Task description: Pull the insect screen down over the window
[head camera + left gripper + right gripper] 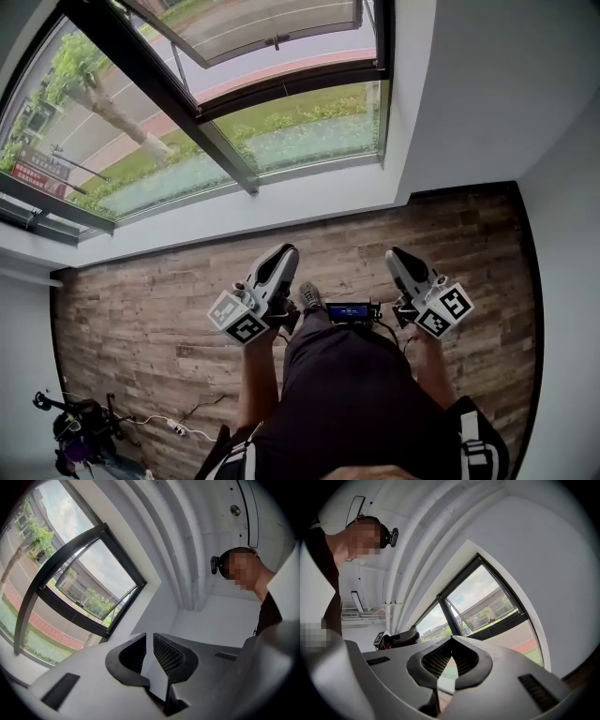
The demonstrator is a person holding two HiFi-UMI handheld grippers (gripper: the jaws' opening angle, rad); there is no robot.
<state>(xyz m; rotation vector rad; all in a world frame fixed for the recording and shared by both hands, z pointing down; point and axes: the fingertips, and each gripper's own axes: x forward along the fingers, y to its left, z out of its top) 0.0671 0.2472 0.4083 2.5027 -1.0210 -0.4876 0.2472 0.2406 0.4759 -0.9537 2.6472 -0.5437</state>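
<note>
With the left gripper (283,253) narrowly open and the right gripper (397,255) closed, both empty and well short of the window (234,112), reaching for the insect screen seems next.

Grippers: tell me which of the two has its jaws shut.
The right gripper: its jaw tips touch, nothing between them. The left gripper shows a clear gap.

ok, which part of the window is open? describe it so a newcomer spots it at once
Start at the dark-framed window above the wooden floor in the head view. Right of its thick slanted mullion, the top pane is the open sash. Unlike the pane below, flush in the frame, it tilts outward and has a dark fitting on its lower rail.
</note>
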